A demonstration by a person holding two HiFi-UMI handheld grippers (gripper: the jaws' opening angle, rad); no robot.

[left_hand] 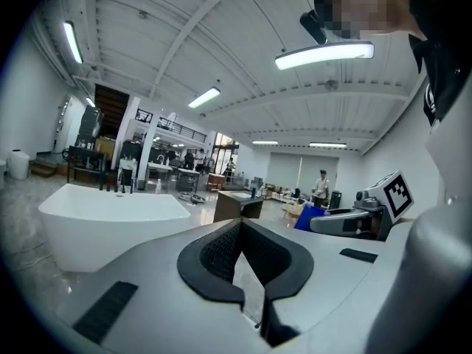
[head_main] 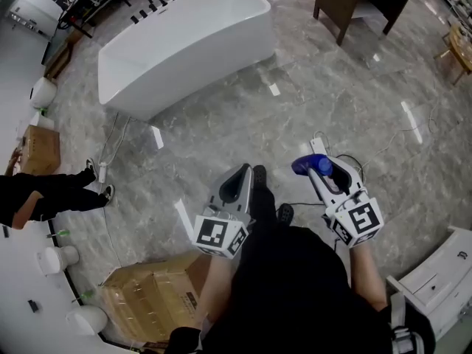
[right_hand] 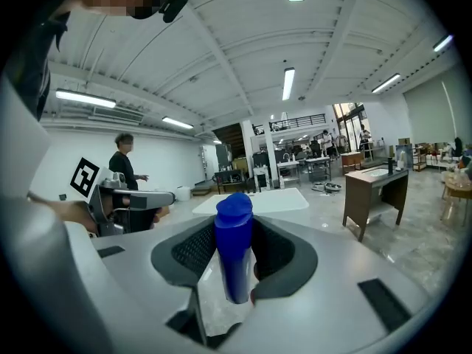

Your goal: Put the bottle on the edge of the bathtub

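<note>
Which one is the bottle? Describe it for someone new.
From the white bathtub at the head view's top, come down the floor to the right claw. The bottle is clamped in it, the only deep-blue thing around.

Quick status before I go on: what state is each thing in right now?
Bottle: upright, cap on, gripped in the right tool.
Right tool: shut on the bottle.
Left tool: shut, nothing in it.
Bathtub: empty, bottle not on its edge.
</note>
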